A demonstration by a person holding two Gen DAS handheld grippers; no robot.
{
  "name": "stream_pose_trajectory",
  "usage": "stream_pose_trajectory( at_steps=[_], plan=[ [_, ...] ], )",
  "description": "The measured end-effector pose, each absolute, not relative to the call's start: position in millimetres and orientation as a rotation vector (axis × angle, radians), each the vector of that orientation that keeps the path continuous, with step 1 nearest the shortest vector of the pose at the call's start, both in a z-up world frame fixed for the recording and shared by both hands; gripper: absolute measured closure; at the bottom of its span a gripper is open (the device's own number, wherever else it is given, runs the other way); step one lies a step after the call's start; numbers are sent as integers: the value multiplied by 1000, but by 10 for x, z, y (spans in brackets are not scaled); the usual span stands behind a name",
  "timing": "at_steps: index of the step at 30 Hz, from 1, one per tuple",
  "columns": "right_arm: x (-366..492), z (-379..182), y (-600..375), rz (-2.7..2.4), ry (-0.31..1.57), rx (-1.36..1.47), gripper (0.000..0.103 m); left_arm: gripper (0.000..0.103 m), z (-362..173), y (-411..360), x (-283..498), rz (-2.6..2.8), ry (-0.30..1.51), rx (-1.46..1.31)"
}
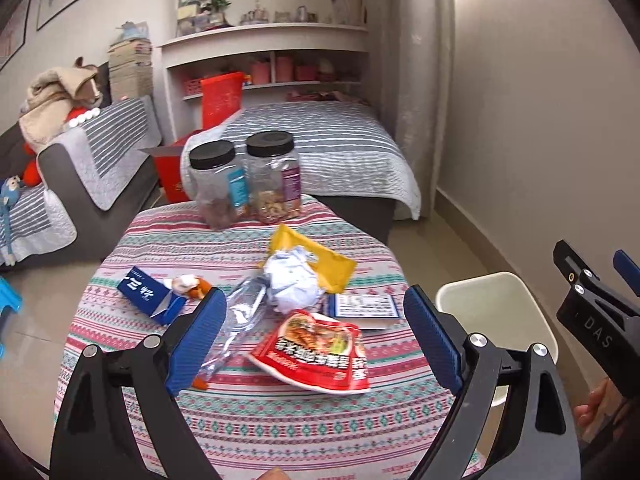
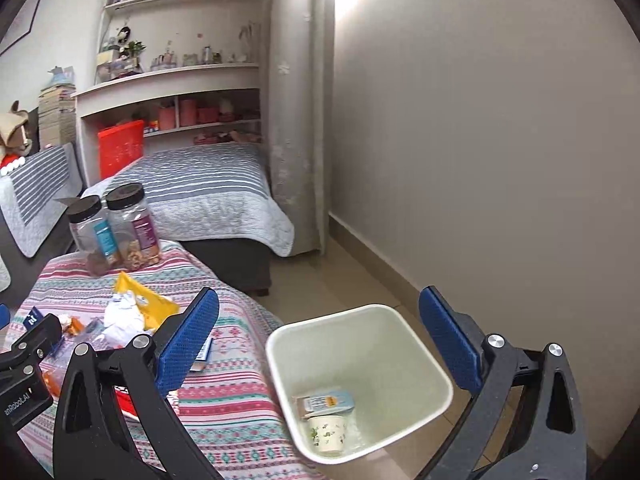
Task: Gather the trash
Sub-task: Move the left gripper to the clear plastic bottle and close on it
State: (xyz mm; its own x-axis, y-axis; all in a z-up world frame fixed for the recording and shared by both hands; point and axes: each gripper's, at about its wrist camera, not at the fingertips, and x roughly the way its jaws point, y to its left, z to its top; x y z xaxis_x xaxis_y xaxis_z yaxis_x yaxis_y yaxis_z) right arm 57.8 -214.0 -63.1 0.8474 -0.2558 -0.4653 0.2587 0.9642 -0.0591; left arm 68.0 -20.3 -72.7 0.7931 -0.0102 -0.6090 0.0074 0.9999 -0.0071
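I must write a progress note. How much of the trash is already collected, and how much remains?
Done: the white bin beside the table already holds a small carton and a paper cup.

In hand: nothing; the left claw and the right claw are both open and empty.

Left on the table: red snack bag, crumpled paper, yellow wrapper, plastic bottle, blue box.

left wrist: over table point(image 1: 280, 420) | right wrist: over bin point(image 2: 360, 360) | shared: both

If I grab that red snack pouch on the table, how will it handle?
The red snack pouch looks flat and emptied, so probably very light and floppy, sagging from wherever it's pinched. Its glossy film may slip, and it partly overlaps the crushed clear bottle, which might shift.
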Motion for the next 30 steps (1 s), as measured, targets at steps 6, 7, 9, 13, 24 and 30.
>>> stream_pose_trajectory(
  at_steps=[6, 7, 9, 13, 24, 30],
  plan=[
    [658, -647, -1838, -215, 510, -7, 7, 15, -751, 77, 720, 57, 674, -19],
    [676, -653, -1798, -204, 517, -6, 7, 15, -766, 124, 734, 68, 682, -22],
    [732, -666, -1712, -178, 538, 2, 7, 15, -797, 212, 760, 81, 700, -27],
    [869, -747, -1558, -113, 619, 32, 7, 14, -928, 418, 868, 113, 774, -20],
    [1278, -1082, -1221, -24, 794, 27, 7, 14, -1546, 1119, 1352, 114, 1109, -103],
    [1370, -1193, -1084, 14, 832, -19, 7, 14, -1870, 1317, 1581, 90, 1247, -134]
  ],
)
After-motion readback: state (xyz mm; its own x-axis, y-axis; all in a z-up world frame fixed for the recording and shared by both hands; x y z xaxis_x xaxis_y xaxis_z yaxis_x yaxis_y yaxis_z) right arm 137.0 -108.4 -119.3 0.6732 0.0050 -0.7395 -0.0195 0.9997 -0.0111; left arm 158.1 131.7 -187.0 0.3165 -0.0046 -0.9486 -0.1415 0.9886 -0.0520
